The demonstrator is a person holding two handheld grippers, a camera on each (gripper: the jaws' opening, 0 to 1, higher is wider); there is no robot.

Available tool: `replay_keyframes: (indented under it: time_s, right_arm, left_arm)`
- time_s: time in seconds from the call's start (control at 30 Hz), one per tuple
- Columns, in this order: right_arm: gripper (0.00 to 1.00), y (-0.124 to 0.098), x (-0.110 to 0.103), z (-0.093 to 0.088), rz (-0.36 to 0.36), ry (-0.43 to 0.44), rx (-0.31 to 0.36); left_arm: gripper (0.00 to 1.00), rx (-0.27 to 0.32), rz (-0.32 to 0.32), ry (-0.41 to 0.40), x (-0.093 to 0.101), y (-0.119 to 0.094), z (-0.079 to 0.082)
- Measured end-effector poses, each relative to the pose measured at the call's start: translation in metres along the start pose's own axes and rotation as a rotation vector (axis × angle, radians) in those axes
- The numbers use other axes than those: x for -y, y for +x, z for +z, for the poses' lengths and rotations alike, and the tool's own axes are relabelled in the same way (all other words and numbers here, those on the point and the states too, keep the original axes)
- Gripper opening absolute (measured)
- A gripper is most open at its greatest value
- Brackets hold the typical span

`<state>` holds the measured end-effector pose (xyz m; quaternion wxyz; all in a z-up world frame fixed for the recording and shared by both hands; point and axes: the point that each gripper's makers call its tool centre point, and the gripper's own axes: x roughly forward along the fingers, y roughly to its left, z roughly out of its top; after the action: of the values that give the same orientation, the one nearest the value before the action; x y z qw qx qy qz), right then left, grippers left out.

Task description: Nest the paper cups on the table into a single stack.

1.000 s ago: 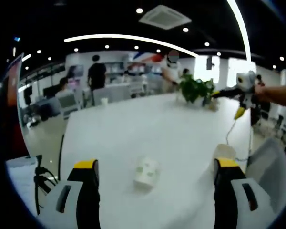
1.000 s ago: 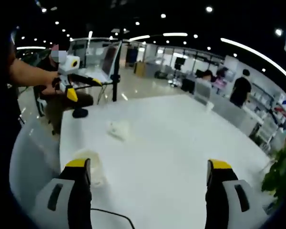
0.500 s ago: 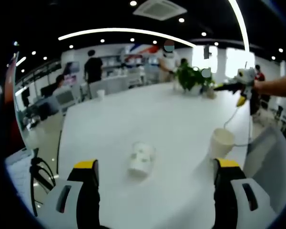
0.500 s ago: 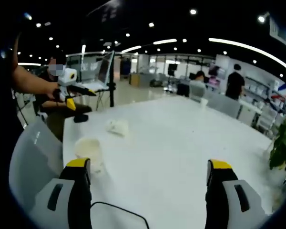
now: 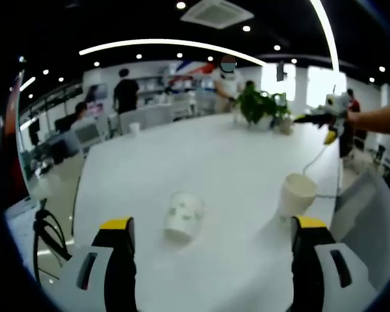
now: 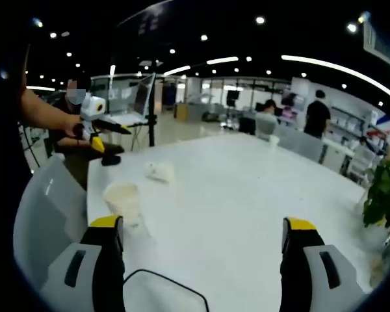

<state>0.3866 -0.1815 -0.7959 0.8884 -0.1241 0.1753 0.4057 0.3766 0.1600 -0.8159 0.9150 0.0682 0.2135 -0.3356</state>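
White table bears a tipped cup and upright cup; both claws gape apart.

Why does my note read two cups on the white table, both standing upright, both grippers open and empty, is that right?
Not quite. One cup stands upright; the printed cup lies on its side, as the left gripper view shows. The white table, left gripper and right gripper are as you say.

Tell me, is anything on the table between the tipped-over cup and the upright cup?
No. In the left gripper view, only bare white table lies between the tipped-over cup and the upright cup.
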Motion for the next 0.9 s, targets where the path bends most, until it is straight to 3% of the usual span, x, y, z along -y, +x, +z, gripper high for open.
replay_keyframes:
  time_s: [0.27,0.53,0.67,0.73,0.9]
  right_arm:
    - [1.0,0.003,0.001,0.0,0.004,0.01,0.001]
    - [1.0,0.009,-0.006,0.002,0.025,0.012,0.005]
    - [1.0,0.011,-0.007,0.004,0.03,0.013,0.01]
    - [1.0,0.012,-0.006,0.002,0.032,0.015,0.006]
    - [1.0,0.013,-0.007,0.003,0.04,0.018,0.006]
  left_arm:
    - [0.98,-0.027,-0.019,0.015,0.002,0.003,-0.001]
    - [0.98,-0.083,-0.047,0.042,-0.013,0.007,0.006]
    - [0.98,-0.128,-0.069,0.068,-0.018,0.012,0.008]
    - [0.98,-0.206,-0.093,0.042,-0.021,0.016,-0.003]
    - [0.97,-0.226,-0.103,0.063,-0.031,0.032,0.004]
